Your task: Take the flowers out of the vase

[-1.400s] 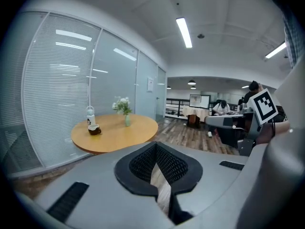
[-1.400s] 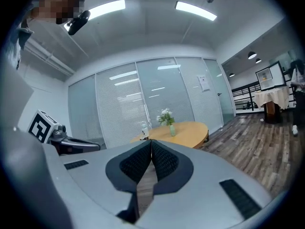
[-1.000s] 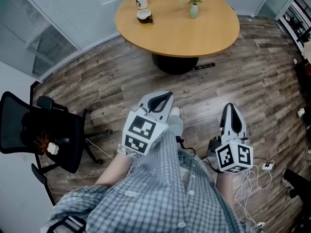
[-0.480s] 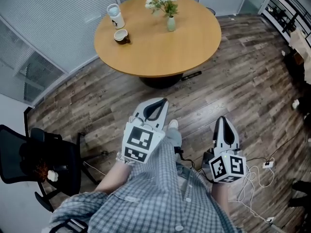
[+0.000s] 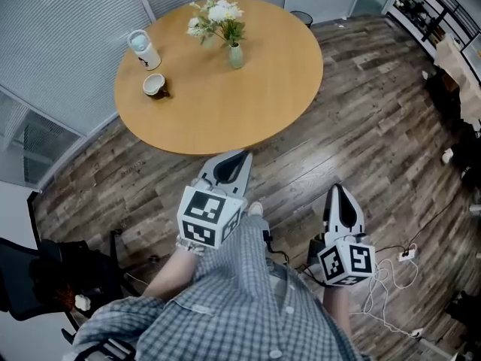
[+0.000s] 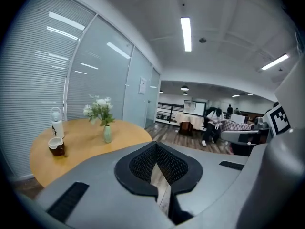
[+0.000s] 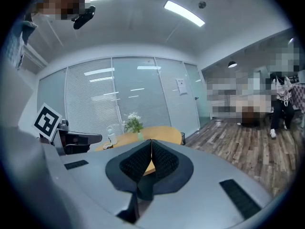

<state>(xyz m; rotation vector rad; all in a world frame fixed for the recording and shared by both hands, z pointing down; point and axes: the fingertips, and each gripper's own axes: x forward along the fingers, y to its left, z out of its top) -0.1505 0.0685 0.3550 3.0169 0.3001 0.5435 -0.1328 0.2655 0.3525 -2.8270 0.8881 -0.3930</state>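
Nothing lifted yet: the flowers sit in the small green vase, which stands upright on the far side of the round table. A mug and a white bottle share the table's left part. The left claw hovers by the table's near edge, jaws pressed together on nothing. The right claw is well short of the table, over the wooden floor, also closed and empty. So 0 steps look done: reaching the table's far side, opening a claw, gripping the flowers and drawing them out all remain.
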